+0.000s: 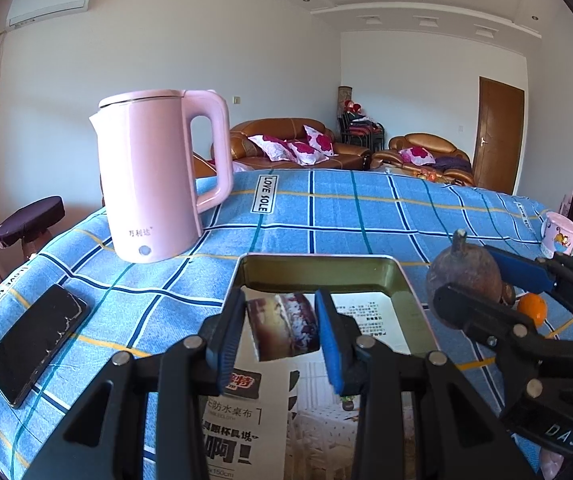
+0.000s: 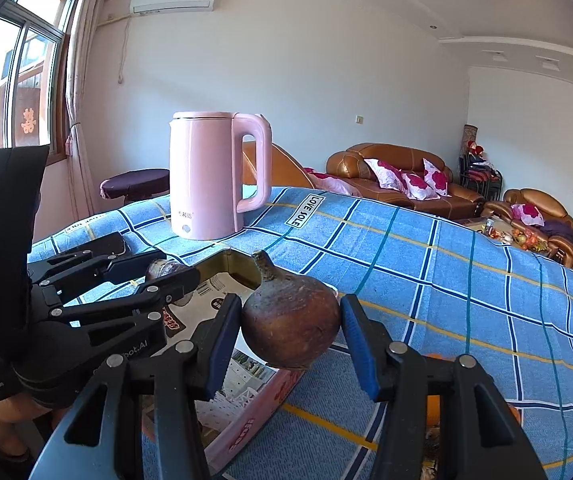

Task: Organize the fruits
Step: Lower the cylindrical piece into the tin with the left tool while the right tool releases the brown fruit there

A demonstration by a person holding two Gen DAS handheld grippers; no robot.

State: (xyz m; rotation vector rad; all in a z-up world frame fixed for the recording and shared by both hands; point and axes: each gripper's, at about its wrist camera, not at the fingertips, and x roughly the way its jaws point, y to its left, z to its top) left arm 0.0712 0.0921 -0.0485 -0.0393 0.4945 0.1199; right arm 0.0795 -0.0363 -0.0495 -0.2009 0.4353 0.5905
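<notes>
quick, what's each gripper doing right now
Left gripper: shut on a cut purplish piece of fruit.
Right gripper: shut on a brown round fruit with a stem.

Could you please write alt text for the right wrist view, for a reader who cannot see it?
The right gripper grips a brown, round, stemmed fruit above a blue checked tablecloth, beside a shallow rectangular metal tray. The left gripper holds something over the tray, and a pink electric kettle stands behind.
</notes>
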